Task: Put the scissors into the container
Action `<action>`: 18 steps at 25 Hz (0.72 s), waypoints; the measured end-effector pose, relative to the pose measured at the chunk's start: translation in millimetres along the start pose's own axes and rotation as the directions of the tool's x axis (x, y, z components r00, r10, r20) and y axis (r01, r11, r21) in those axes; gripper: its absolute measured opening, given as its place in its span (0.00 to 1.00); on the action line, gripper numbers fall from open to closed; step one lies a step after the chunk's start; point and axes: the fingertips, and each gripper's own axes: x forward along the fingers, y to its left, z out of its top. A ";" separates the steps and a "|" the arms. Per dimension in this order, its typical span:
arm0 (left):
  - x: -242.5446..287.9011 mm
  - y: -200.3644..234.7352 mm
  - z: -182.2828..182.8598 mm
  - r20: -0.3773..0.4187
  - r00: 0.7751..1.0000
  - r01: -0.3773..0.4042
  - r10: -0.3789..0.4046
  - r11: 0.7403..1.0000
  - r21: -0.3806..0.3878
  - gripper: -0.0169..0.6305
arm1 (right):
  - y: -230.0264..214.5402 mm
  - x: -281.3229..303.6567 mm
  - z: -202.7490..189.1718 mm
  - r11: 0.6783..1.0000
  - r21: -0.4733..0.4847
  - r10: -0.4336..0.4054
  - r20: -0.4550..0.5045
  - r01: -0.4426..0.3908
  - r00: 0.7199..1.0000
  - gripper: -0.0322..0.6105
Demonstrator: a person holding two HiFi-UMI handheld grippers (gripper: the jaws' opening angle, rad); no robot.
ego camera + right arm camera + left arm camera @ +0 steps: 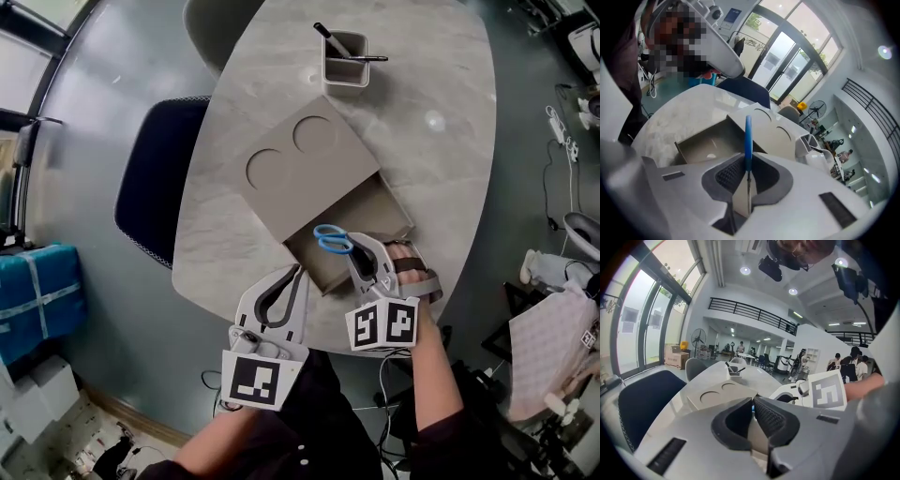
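Blue-handled scissors (333,240) sit clamped between the jaws of my right gripper (354,251), the handles sticking out ahead over the pulled-out drawer (370,217) of a tan box (300,169). In the right gripper view the blue handle (748,136) stands edge-on between the pads, with the drawer's bare inside (705,143) just beyond. My left gripper (298,274) hovers at the table's near edge, left of the drawer, its jaws together with nothing in them. From the left gripper view, the box top (717,397) lies just past the tips of the left gripper (753,412).
A white pen holder (345,61) with pens stands at the far end of the marble table (441,122). A dark blue chair (155,178) is tucked in at the table's left side. Cables and gear lie on the floor to the right.
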 end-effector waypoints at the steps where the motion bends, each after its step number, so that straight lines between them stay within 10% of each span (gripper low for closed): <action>1: 1.4 -0.1 -3.4 -0.001 1.000 0.007 -0.007 1.000 -0.004 0.07 | 3.3 5.0 -1.9 0.999 -0.027 0.020 -0.009 -0.020 1.000 0.11; 18: 4.8 18.8 -41.2 -0.066 0.998 -0.028 0.026 0.999 -0.028 0.07 | 26.4 50.4 -11.7 0.980 -0.160 0.110 -0.069 -0.120 0.991 0.11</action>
